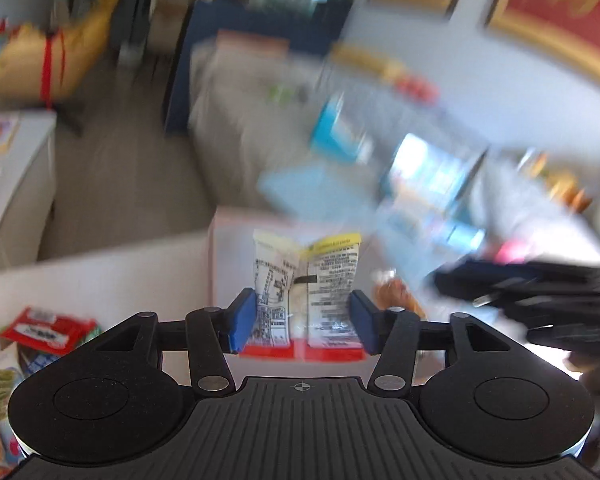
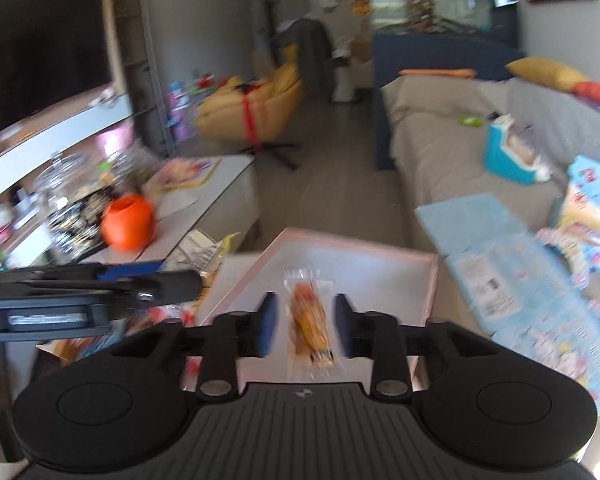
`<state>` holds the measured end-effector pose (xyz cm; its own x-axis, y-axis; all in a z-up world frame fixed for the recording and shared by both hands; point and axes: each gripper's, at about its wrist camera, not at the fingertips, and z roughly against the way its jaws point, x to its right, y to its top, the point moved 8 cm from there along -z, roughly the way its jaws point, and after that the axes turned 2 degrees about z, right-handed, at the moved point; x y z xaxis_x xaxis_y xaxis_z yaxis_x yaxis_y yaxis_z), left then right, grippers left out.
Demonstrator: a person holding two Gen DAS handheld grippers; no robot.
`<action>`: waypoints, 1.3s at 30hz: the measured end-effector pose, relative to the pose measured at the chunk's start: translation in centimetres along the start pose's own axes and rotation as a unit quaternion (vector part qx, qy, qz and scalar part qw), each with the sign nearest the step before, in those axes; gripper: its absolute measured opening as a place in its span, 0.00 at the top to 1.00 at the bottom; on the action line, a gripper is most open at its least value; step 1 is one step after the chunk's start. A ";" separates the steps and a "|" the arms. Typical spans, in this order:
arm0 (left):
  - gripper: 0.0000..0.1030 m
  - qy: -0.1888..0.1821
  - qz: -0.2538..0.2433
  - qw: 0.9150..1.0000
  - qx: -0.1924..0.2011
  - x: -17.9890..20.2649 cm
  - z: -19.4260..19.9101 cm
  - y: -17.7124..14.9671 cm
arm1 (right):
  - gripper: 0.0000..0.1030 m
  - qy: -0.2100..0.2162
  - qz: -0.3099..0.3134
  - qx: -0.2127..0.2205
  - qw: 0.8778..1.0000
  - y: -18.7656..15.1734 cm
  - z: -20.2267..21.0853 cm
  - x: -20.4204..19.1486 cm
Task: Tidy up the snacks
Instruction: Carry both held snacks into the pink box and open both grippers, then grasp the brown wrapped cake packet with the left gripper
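My left gripper (image 1: 302, 320) is shut on a white, yellow and red snack packet (image 1: 306, 294), held upright with its printed back toward the camera, over the near edge of a pink-rimmed tray (image 1: 214, 256). My right gripper (image 2: 305, 326) is open above the same tray (image 2: 430, 280); a clear-wrapped orange snack (image 2: 310, 322) lies on the tray between its fingers, not gripped. The left gripper shows as a dark bar in the right wrist view (image 2: 88, 296). The right gripper shows blurred in the left wrist view (image 1: 540, 296).
More snack packets lie at the left: a red one (image 1: 48, 330) and a pile beside the tray (image 2: 204, 252). An orange pot (image 2: 128, 222) stands on the white TV bench (image 2: 228, 176). A beige sofa (image 2: 440, 152) with boxes and blue sheets is at the right.
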<state>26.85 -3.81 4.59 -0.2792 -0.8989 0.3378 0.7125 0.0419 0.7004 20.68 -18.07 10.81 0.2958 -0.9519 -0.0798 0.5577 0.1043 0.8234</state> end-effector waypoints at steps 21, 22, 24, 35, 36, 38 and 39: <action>0.49 0.017 -0.034 0.999 -0.021 -7.0 8.5 -14.4 | 0.30 0.109 0.034 -0.093 0.989 -10.2 -5.3 -9.0; 0.48 0.008 -0.028 0.999 -0.025 -6.9 9.0 -15.1 | 0.28 0.115 0.033 -0.095 0.988 -10.2 -5.7 -9.9; 0.48 -0.001 -0.026 0.999 -0.029 -6.7 9.8 -16.0 | 0.27 0.121 0.033 -0.101 0.987 -10.3 -6.6 -11.3; 0.49 0.113 0.061 0.986 0.103 -12.9 18.1 -14.7 | 0.23 0.143 0.045 -0.148 0.978 -13.2 -8.5 -14.8; 0.49 0.133 0.080 0.981 0.113 -14.1 18.6 -14.3 | 0.23 0.136 0.056 -0.143 0.979 -13.5 -8.3 -14.7; 0.49 0.162 0.112 0.973 0.121 -16.3 18.9 -13.6 | 0.23 0.112 0.081 -0.138 0.981 -14.1 -7.6 -14.1; 0.49 0.169 0.124 0.970 0.122 -17.1 18.8 -13.2 | 0.23 0.098 0.091 -0.135 0.982 -14.3 -7.2 -13.6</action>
<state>10.14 19.17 1.36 0.1371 -0.9381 0.3180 0.5460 0.3394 0.7660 14.27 -4.51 -3.95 0.5382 -0.8396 -0.0743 0.6600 0.3649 0.6567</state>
